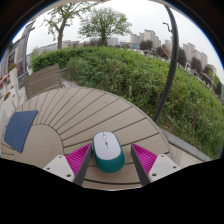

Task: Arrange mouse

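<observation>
A computer mouse (108,151) with a white top and teal sides lies on a slatted wooden table (70,115). It sits between my two fingers, near their tips. My gripper (111,158) is open: the magenta pads (79,158) stand on either side of the mouse with a narrow gap at each side. A dark blue mouse mat (20,129) lies on the table to the left, well away from the mouse.
The table's curved far edge runs just beyond the mouse, with a green hedge (150,75) behind it. A wooden bench (42,80) stands at the back left. A dark pole (168,55) rises on the right. Trees and buildings stand far off.
</observation>
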Demonstrator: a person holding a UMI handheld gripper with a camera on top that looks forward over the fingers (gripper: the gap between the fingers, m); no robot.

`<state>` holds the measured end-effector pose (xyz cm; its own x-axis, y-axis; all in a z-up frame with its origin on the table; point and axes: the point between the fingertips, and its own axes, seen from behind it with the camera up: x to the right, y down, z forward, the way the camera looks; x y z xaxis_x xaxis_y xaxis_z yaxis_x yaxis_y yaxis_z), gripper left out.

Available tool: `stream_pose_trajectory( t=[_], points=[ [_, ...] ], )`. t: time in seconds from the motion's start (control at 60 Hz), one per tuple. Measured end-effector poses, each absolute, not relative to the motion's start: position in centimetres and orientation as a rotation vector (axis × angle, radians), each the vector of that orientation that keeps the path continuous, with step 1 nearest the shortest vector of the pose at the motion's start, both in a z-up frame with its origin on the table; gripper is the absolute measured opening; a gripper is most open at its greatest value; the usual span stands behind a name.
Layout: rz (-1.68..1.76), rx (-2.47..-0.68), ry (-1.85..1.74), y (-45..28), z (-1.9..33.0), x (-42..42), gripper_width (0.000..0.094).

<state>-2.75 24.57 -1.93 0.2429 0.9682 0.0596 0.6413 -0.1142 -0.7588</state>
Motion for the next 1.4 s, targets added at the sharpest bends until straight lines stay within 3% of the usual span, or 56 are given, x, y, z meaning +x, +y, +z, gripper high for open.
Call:
stream_pose_trajectory(
  t=[0.033,0.067,0.217,0.35,0.433,0.567,0.733,0.917,1.067,1.1,1.15,1.183,1.4],
  points=[
    [0.629,-1.863,-1.473,24.1,-2.0,-2.8,0.0692],
    [0.618,-1.862,-1.478,24.3,-1.9,-2.8,0.0468],
    [0.591,-1.927,-1.429,25.1,0.0,-3.3,0.0420],
    [0.675,-1.909,-1.397,21.2,7.4,-6.3,0.0420],
    [0.780,-1.870,-1.417,14.8,11.7,-8.5,0.0419],
    [0.928,-1.799,-1.492,2.6,14.3,-11.1,0.0419],
    [0.926,-1.778,-1.588,-8.8,9.0,-13.3,0.0421],
    [0.792,-1.840,-1.658,-14.3,-0.4,-12.5,0.0421],
    [0.751,-1.824,-1.666,-15.2,-1.4,-12.3,0.0548],
    [0.757,-1.849,-1.667,-15.3,-1.2,-12.0,0.0636],
    [0.757,-1.865,-1.670,-15.4,0.1,-11.4,0.0869],
    [0.742,-1.856,-1.677,-15.2,1.3,-10.7,0.0829],
    [0.682,-1.914,-1.702,-13.7,11.2,0.2,0.0846]
  ],
)
